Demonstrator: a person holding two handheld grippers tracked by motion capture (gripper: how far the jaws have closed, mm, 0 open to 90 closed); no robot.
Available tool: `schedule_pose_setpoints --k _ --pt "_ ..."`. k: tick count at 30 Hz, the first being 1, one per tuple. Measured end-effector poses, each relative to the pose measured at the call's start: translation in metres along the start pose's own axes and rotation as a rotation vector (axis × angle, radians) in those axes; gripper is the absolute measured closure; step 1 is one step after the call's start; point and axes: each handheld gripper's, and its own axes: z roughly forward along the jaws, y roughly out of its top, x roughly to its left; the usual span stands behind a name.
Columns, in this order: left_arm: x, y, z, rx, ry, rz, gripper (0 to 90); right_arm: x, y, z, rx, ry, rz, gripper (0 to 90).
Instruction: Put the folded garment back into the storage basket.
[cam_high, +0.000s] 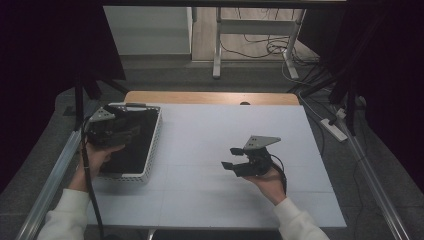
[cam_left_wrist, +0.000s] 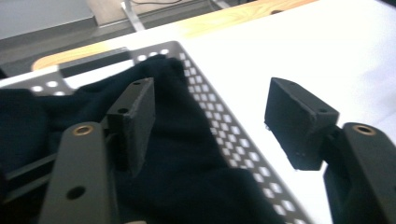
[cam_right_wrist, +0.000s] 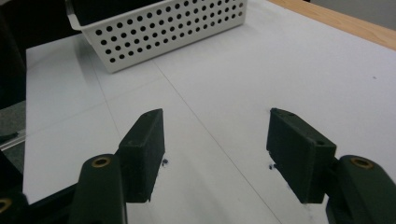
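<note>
**Dark cloth sits in the basket, both grippers empty**

Fingers (cam_left_wrist: 135, 121) of the left gripper (cam_high: 122, 125) stand wide apart with nothing between them, poised over the white perforated basket (cam_high: 152, 150) at the left side of the white surface (cam_high: 225, 200). In the left gripper view, 1 finger hangs above the black cloth (cam_left_wrist: 187, 154) piled inside the basket, while the other sits out past the perforated rim (cam_left_wrist: 219, 126), over bare surface. That straddle suggests the gripper is lined up near the basket's right wall, either ready to dip in for the cloth or just clear of it; I cannot tell which. No fold is pinched.

The right gripper (cam_high: 235, 160) waits well apart, near the middle of the surface, held low in the person's right hand (cam_high: 270, 182). Its fingers (cam_right_wrist: 142, 149) are likewise spread wide and hold nothing; the right gripper view looks along them toward the basket's long side (cam_right_wrist: 163, 32). Facing that way, it seems placed to receive or help spread the cloth once it comes out.

The cloth itself lies wholly inside the basket, heaped against the wall nearest the left gripper and reaching up to the rim. A wooden edge (cam_high: 210, 97) of the table shows beyond the white surface.
</note>
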Motion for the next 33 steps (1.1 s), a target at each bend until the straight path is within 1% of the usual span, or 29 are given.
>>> schedule_pose_setpoints --k 4,9,12,14,16,17,19,21,22,25,30,33 --pt "-0.016 -0.005 -0.002 -0.006 -0.016 0.005 29.3 -0.003 -0.010 -0.011 0.014 -0.030 -0.006 35.4" --pt "-0.035 -0.016 0.002 0.007 -0.035 0.012 26.1 -0.009 -0.022 -0.025 0.010 -0.068 0.006 33.9" --pt "-0.048 -0.024 0.007 0.018 -0.049 0.026 25.3 -0.013 -0.028 -0.034 0.005 -0.084 0.016 32.2" --pt "-0.055 -0.027 0.010 0.028 -0.058 0.038 24.9 -0.016 -0.032 -0.040 0.000 -0.098 0.015 31.2" --pt "-0.062 -0.030 0.014 0.038 -0.069 0.048 24.7 -0.018 -0.037 -0.045 -0.004 -0.117 0.026 28.3" --pt "-0.064 -0.031 0.015 0.043 -0.070 0.053 24.7 -0.019 -0.039 -0.047 -0.005 -0.126 0.032 27.3" --pt "-0.070 -0.033 0.018 0.048 -0.058 0.066 24.5 -0.021 -0.043 -0.052 -0.014 -0.122 0.049 26.2" --pt "-0.075 -0.036 0.018 0.049 -0.062 0.072 24.4 -0.022 -0.046 -0.058 -0.014 -0.134 0.053 25.0" --pt "-0.077 -0.037 0.018 0.049 -0.063 0.074 24.4 -0.023 -0.048 -0.060 -0.015 -0.131 0.051 24.3" --pt "-0.082 -0.041 0.017 0.045 -0.071 0.076 24.3 -0.024 -0.055 -0.067 -0.008 -0.151 0.048 23.4" --pt "-0.088 -0.045 0.019 0.050 -0.077 0.087 24.2 -0.025 -0.070 -0.083 0.008 -0.185 0.041 21.9" --pt "-0.090 -0.047 0.021 0.053 -0.085 0.089 24.1 -0.027 -0.078 -0.092 0.007 -0.201 0.054 21.8"
